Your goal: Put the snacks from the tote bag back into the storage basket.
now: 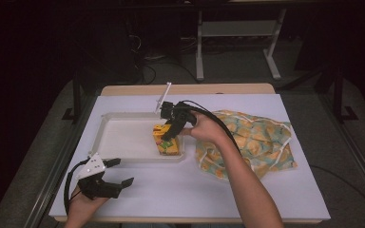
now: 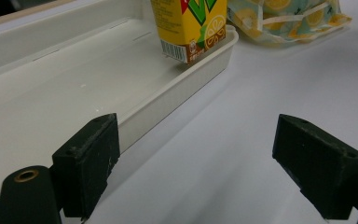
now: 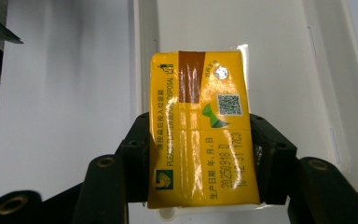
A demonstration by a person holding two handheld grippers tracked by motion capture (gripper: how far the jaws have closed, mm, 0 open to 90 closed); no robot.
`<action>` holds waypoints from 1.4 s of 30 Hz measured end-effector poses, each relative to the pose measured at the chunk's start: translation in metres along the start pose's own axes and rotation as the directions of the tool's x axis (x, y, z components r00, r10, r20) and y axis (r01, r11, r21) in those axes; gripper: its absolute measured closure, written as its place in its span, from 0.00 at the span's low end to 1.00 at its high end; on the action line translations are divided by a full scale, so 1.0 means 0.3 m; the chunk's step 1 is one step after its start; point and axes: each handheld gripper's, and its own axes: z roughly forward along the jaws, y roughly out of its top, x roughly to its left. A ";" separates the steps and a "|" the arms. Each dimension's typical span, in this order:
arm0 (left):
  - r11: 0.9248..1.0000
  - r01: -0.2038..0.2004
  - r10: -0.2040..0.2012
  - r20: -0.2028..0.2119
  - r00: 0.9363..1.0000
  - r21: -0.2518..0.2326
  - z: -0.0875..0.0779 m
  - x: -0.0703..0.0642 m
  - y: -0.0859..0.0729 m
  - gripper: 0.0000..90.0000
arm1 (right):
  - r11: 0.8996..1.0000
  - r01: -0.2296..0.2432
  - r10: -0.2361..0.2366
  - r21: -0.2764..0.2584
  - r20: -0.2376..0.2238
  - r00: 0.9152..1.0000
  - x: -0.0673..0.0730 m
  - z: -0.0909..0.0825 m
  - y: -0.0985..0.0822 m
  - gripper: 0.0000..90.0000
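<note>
A yellow drink carton stands upright in the near right corner of a white tray. My right gripper comes down on it from above, its jaws shut on the carton's two sides. In the right gripper view the carton's top sits clamped between both pads. My left gripper rests near the table's front left corner, open with nothing between its fingers. The left gripper view shows the tray's rim and the carton's base farther off.
A crumpled yellow and teal patterned bag lies on the white table cover right of the tray. The table's wooden edge runs along the far side, with desk legs and cables on the floor beyond.
</note>
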 end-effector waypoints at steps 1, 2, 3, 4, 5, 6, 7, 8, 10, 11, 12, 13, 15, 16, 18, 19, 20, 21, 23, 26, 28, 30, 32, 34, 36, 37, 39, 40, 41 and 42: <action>1.000 -0.001 0.001 0.000 1.000 0.000 0.000 0.000 0.000 0.16 | 1.000 0.000 0.000 0.001 0.001 1.000 0.000 0.001 -0.001 0.54; 1.000 -0.001 0.001 0.000 1.000 0.000 0.000 0.000 0.000 0.16 | 1.000 0.005 -0.005 -0.002 0.001 1.000 -0.002 0.004 -0.001 0.54; 1.000 -0.001 0.001 0.000 1.000 0.000 0.000 0.000 0.000 0.16 | 1.000 0.005 -0.005 -0.002 0.001 1.000 -0.002 0.004 -0.001 0.54; 1.000 -0.001 0.001 0.000 1.000 0.001 0.000 -0.001 0.000 0.16 | 1.000 0.007 -0.007 -0.002 0.002 1.000 -0.002 0.006 -0.002 0.54; 1.000 -0.002 0.002 0.000 1.000 0.000 0.000 -0.001 0.000 0.16 | 1.000 0.006 -0.006 -0.003 0.000 1.000 -0.001 0.008 -0.002 0.54; 1.000 -0.003 0.003 0.001 1.000 0.000 0.000 -0.001 0.001 0.16 | 1.000 0.006 -0.006 -0.006 0.000 1.000 -0.001 0.009 -0.002 0.54; 1.000 -0.005 0.005 0.001 1.000 0.001 0.000 -0.001 0.001 0.16 | 1.000 0.002 -0.002 -0.008 -0.001 1.000 0.000 0.011 -0.003 0.54; 1.000 -0.005 0.005 0.002 1.000 0.000 0.000 -0.001 0.001 0.16 | 1.000 0.001 -0.001 -0.010 0.000 1.000 -0.001 0.017 -0.006 0.54; 1.000 -0.004 0.004 0.002 1.000 0.000 0.001 -0.001 0.001 0.16 | 1.000 0.003 -0.003 -0.010 -0.002 1.000 -0.001 0.021 -0.008 0.54; 1.000 0.002 -0.002 0.002 1.000 -0.002 0.001 -0.002 0.001 0.16 | 1.000 0.003 -0.003 -0.004 -0.001 1.000 -0.002 0.029 -0.012 0.54; 1.000 0.003 -0.003 0.003 1.000 -0.003 0.001 -0.002 0.001 0.16 | 1.000 0.003 -0.003 -0.004 -0.001 1.000 -0.002 0.029 -0.012 0.54; 1.000 0.003 -0.003 0.003 1.000 -0.002 0.000 -0.002 0.001 0.16 | 1.000 0.002 -0.002 -0.002 0.000 1.000 -0.003 0.032 -0.014 0.54; 1.000 0.003 -0.003 0.004 1.000 -0.003 0.000 -0.002 0.001 0.16 | 1.000 -0.006 0.006 -0.003 0.004 1.000 -0.006 0.039 -0.021 0.54; 1.000 0.002 -0.002 0.004 1.000 -0.002 0.000 -0.002 0.001 0.16 | 1.000 -0.012 0.012 -0.007 0.004 1.000 -0.008 0.042 -0.024 0.54; 1.000 0.002 -0.002 0.004 1.000 -0.003 0.000 -0.002 0.001 0.16 | 1.000 -0.011 0.011 -0.008 0.006 1.000 -0.009 0.043 -0.025 0.54; 1.000 -0.001 0.001 0.004 1.000 -0.004 0.000 -0.001 0.001 0.16 | 1.000 -0.008 0.008 -0.012 0.007 1.000 -0.009 0.045 -0.026 0.54; 1.000 0.002 -0.002 0.004 1.000 -0.002 0.000 -0.002 0.001 0.16 | 1.000 -0.011 0.011 -0.015 0.009 1.000 -0.008 0.047 -0.027 0.54; 1.000 0.002 -0.002 0.004 1.000 -0.002 0.001 -0.002 0.001 0.16 | 1.000 -0.010 0.010 -0.013 0.009 1.000 -0.007 0.049 -0.027 0.53; 1.000 0.002 -0.002 0.005 1.000 -0.001 0.000 -0.001 0.001 0.16 | 1.000 0.000 0.000 -0.012 0.016 1.000 -0.007 0.055 -0.030 0.53; 1.000 -0.005 0.005 0.006 1.000 -0.002 0.000 -0.001 0.002 0.16 | 1.000 -0.011 0.011 -0.026 0.010 1.000 -0.008 0.057 -0.040 0.53; 1.000 -0.005 0.005 0.007 1.000 -0.003 0.001 -0.001 0.002 0.16 | 0.999 -0.016 0.016 -0.039 0.004 1.000 -0.005 0.060 -0.050 0.53; 1.000 -0.002 0.002 0.005 1.000 -0.003 0.005 -0.002 0.002 0.16 | 0.999 -0.016 0.016 -0.043 0.002 1.000 -0.006 0.063 -0.059 0.53; 1.000 -0.004 0.004 0.007 1.000 0.002 0.006 -0.002 0.003 0.16 | 0.998 -0.014 0.014 -0.053 -0.002 1.000 -0.006 0.063 -0.064 0.53; 1.000 -0.011 0.011 0.010 1.000 0.002 0.008 -0.002 0.005 0.16 | 0.998 -0.009 0.009 -0.055 0.003 1.000 -0.006 0.062 -0.068 0.53; 1.000 -0.011 0.011 0.012 1.000 -0.001 0.011 -0.002 0.005 0.16 | 0.998 -0.006 0.006 -0.055 0.003 1.000 -0.005 0.062 -0.069 0.53; 1.000 -0.009 0.009 0.012 1.000 0.000 0.012 -0.003 0.005 0.15 | 0.999 -0.003 0.003 -0.053 0.003 1.000 -0.004 0.062 -0.069 0.53; 1.000 -0.007 0.006 0.013 1.000 0.006 0.012 -0.003 0.007 0.15 | 0.999 0.000 0.000 -0.052 0.005 1.000 -0.002 0.063 -0.068 0.53; 1.000 -0.009 0.009 0.013 1.000 0.005 0.013 -0.003 0.008 0.15 | 0.999 0.000 0.001 -0.050 0.006 1.000 -0.001 0.062 -0.068 0.53; 1.000 -0.010 0.010 0.013 1.000 0.005 0.013 -0.002 0.008 0.15 | 0.999 -0.001 0.002 -0.050 0.006 1.000 -0.001 0.063 -0.069 0.53; 1.000 -0.013 0.013 0.013 1.000 0.005 0.013 -0.002 0.009 0.15 | 0.999 -0.003 0.003 -0.050 0.003 1.000 -0.002 0.062 -0.069 0.53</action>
